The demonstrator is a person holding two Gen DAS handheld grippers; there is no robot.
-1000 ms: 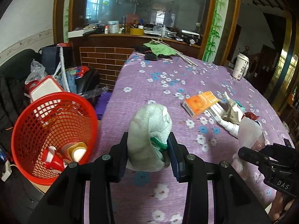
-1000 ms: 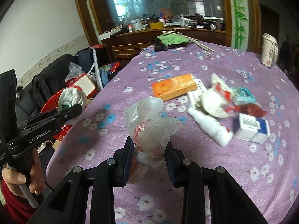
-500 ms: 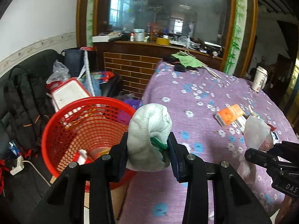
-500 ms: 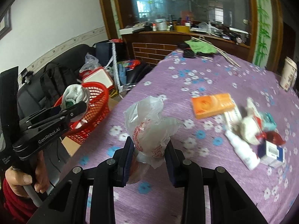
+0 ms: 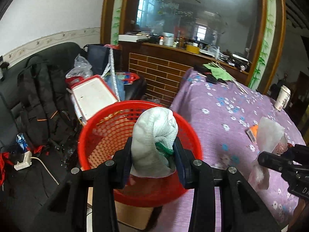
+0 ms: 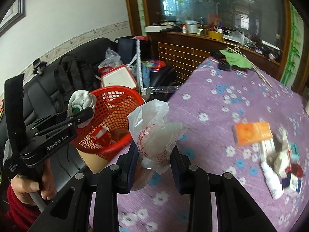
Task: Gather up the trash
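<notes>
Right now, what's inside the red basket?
In the red basket, a red-and-white package and an orange-brown container show. The left gripper and its white cloth bundle hide the rest.

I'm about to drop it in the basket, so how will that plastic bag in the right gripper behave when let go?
The plastic bag looks thin and crumpled, so it is probably floppy and very light. It may drift or cling rather than fall straight into the red basket.

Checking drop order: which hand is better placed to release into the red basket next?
Left, probably. The left gripper holds the white cloth bundle in line with the red basket; the right gripper, holding the plastic bag, is over the tablecloth.
</notes>
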